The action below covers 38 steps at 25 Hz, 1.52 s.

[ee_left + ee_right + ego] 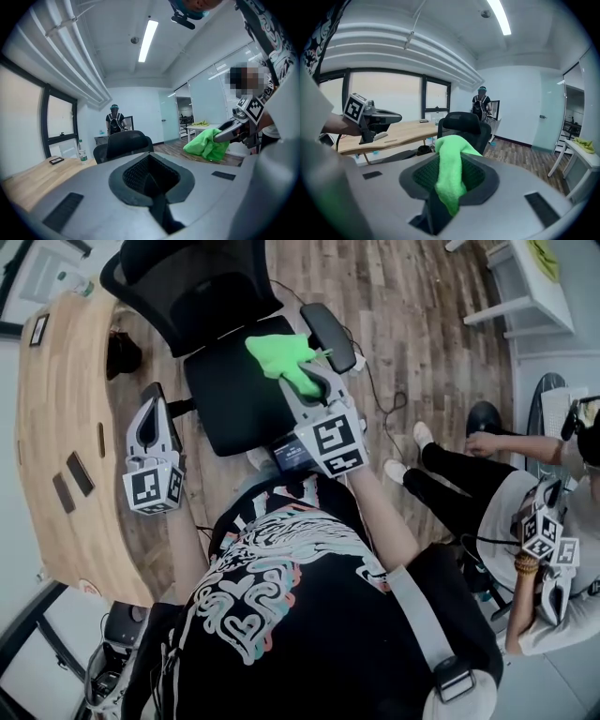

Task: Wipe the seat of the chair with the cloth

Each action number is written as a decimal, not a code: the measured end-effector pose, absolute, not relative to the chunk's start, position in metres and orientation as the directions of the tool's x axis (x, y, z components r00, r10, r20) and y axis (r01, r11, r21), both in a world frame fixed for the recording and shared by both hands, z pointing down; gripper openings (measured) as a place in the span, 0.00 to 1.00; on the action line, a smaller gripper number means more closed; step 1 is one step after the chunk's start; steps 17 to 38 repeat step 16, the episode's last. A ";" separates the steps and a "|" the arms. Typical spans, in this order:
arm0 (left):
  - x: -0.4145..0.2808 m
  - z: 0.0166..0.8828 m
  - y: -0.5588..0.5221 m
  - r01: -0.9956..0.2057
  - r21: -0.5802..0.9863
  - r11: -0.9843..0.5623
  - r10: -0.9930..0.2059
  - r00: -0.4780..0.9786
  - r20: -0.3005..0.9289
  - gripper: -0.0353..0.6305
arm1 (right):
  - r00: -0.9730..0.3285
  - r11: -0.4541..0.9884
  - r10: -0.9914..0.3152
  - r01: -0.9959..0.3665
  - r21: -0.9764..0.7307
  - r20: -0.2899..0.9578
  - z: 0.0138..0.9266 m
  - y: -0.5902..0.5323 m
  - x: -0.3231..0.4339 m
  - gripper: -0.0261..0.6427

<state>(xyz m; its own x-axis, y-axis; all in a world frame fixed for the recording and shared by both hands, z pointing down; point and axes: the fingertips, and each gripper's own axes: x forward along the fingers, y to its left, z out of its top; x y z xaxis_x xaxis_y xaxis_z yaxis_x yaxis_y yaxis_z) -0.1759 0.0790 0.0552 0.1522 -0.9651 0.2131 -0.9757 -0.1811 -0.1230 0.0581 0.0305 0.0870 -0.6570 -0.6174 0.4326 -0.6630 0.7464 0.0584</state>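
An office chair (202, 324) stands at twelve o'clock from the person wearing the camera. Its black seat (230, 399) faces them. The right gripper (317, 381) is pinching a bright green cloth (281, 357), which bunches out beyond its tip. The cloth hangs at the seat's two o'clock corner, just beside the right armrest (328, 334). Whether it touches the seat cannot be told.

The left gripper (153, 409) is pressed together on nothing. It hovers at the seat's nine o'clock side, over the floor (422, 352) near a curved wooden table (56, 427).

The step in hand looks like bringing the cloth to the seat, and no wiping stroke can be seen. The next move likely calls for lowering the cloth flat onto the seat. It would then be drawn across towards eight o'clock with steady downward pressure.

The armrest sits close to the cloth and could snag it. A cable (375, 381) trails on the floor at one o'clock. A seated person (487, 484) at three o'clock has legs stretched towards the chair, but is well apart from the seat. Small dark items (73, 479) lie on the table.
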 end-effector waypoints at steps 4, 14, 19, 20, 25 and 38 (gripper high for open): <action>-0.176 0.055 0.082 -0.979 -0.117 -0.170 -0.968 0.143 0.206 0.06 | -0.662 0.751 -0.615 -0.658 0.059 0.428 0.086 0.031 0.057 0.20; -0.171 0.054 0.080 -0.978 -0.099 -0.182 -0.967 0.160 0.199 0.06 | -0.679 0.768 -0.590 -0.639 0.045 0.436 0.091 0.038 0.046 0.20; -0.170 0.055 0.081 -0.979 -0.091 -0.184 -0.967 0.163 0.197 0.06 | -0.685 0.774 -0.583 -0.631 0.044 0.437 0.092 0.040 0.043 0.20; -0.170 0.055 0.081 -0.979 -0.091 -0.184 -0.967 0.163 0.197 0.06 | -0.685 0.774 -0.583 -0.631 0.044 0.437 0.092 0.040 0.043 0.20; -0.170 0.055 0.081 -0.979 -0.091 -0.184 -0.967 0.163 0.197 0.06 | -0.685 0.774 -0.583 -0.631 0.044 0.437 0.092 0.040 0.043 0.20; -0.170 0.055 0.081 -0.979 -0.091 -0.184 -0.967 0.163 0.197 0.06 | -0.685 0.774 -0.583 -0.631 0.044 0.437 0.092 0.040 0.043 0.20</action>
